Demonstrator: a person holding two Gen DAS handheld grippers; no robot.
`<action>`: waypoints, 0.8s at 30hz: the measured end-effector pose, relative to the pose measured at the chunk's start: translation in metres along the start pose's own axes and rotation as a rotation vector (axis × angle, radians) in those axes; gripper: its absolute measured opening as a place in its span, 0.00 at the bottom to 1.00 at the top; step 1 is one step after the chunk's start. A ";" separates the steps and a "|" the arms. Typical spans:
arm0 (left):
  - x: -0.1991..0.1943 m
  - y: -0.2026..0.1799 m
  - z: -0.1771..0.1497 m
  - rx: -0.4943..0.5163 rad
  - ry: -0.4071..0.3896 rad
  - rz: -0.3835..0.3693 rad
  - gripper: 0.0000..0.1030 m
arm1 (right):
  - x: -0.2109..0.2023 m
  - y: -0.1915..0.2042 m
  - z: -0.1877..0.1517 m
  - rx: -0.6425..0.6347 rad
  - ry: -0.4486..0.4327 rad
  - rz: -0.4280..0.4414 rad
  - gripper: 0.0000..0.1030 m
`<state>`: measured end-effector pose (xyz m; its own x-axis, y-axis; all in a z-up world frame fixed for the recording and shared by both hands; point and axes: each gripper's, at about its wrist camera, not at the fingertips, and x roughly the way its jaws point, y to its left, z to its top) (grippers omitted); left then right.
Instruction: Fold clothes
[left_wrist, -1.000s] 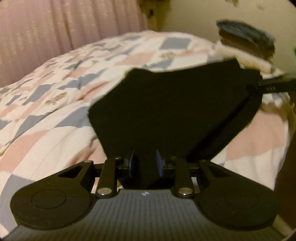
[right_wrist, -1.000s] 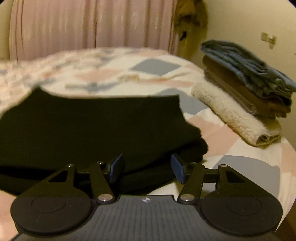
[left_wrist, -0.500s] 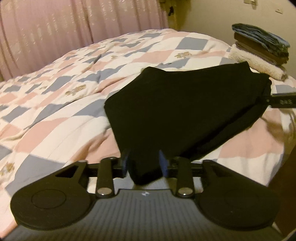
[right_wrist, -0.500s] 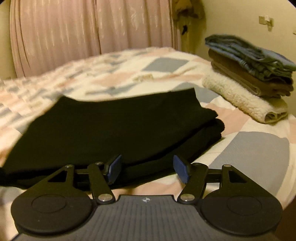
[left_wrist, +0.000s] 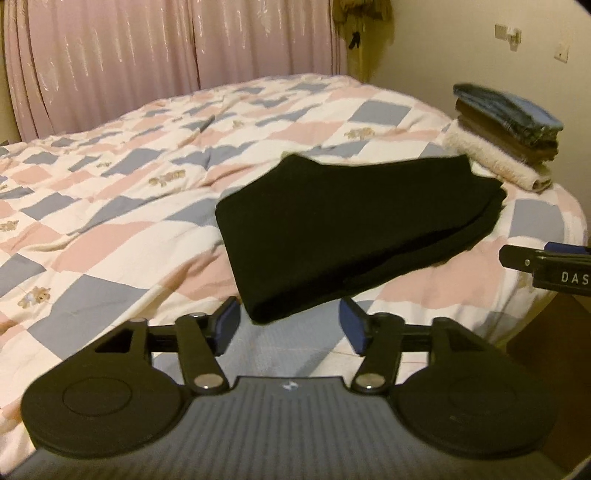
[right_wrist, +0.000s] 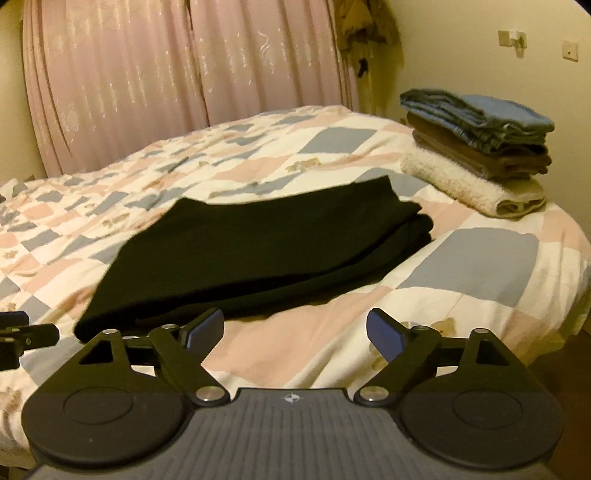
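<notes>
Pink curtains (right_wrist: 184, 85) back a checked bed quilt (left_wrist: 110, 206), bare and roomy on the left, where the black garment (right_wrist: 266, 251) lies folded flat near the middle, apparently finished. Both the left gripper (left_wrist: 288, 326) and right gripper (right_wrist: 295, 332) hover just short of its near edge, jaws spread and empty. Far right, a stack of folded clothes (right_wrist: 480, 147) sits close to the bed's edge, so moving the garment there looks like what remains.

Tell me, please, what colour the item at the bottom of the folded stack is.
Cream, fluffy towel beneath brown and blue-grey items; the right wrist view shows it best.
</notes>
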<state>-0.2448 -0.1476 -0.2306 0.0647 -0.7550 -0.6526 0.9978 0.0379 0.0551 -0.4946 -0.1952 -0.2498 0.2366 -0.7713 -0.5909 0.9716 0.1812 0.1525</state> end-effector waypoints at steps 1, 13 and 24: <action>-0.006 0.000 0.000 -0.001 -0.010 -0.001 0.58 | -0.005 0.002 0.001 -0.001 -0.009 0.002 0.88; -0.050 0.001 -0.014 -0.012 -0.063 0.007 0.62 | -0.050 0.027 -0.007 -0.080 -0.049 -0.024 0.98; -0.066 -0.003 -0.026 -0.005 -0.069 0.019 0.65 | -0.063 0.032 -0.020 -0.083 -0.004 -0.041 0.98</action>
<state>-0.2514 -0.0808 -0.2069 0.0820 -0.7977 -0.5975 0.9965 0.0555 0.0628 -0.4786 -0.1285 -0.2230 0.1966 -0.7813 -0.5924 0.9780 0.1995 0.0615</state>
